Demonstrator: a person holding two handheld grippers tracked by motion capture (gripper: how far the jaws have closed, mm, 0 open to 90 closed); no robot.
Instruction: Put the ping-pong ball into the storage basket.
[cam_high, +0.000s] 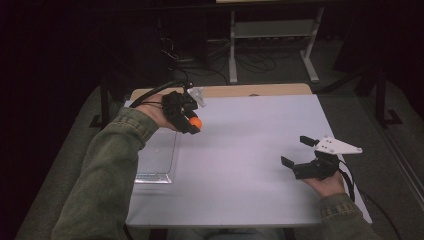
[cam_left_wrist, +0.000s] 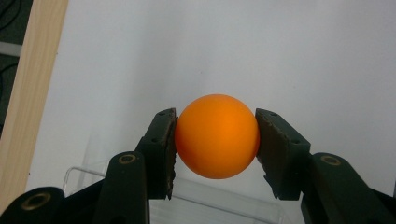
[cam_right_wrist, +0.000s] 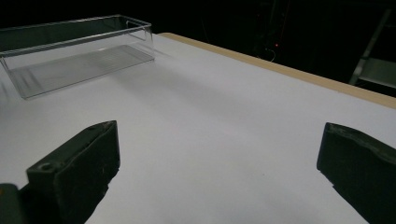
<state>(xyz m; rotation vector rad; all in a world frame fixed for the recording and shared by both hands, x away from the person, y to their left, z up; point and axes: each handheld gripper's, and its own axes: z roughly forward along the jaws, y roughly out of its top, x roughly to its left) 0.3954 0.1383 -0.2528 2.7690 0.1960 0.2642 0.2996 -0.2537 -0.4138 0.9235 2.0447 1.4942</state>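
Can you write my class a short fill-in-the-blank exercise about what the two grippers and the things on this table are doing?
1. The left gripper is shut on an ____ ball.
2. The jaws of the right gripper stand ____, with nothing between them.
3. The clear plastic tray holds ____.
4. The ball is held ____ the white table, not resting on it.

Missing words: orange; open; nothing; above

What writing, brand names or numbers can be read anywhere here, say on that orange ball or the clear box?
None can be read.
The orange ball, clamped between the left gripper's jaws, shows a plain surface with no print on the side in view.
The clear plastic box bears no label.
The white table is unmarked.
The right gripper, jaws apart, shows no lettering.
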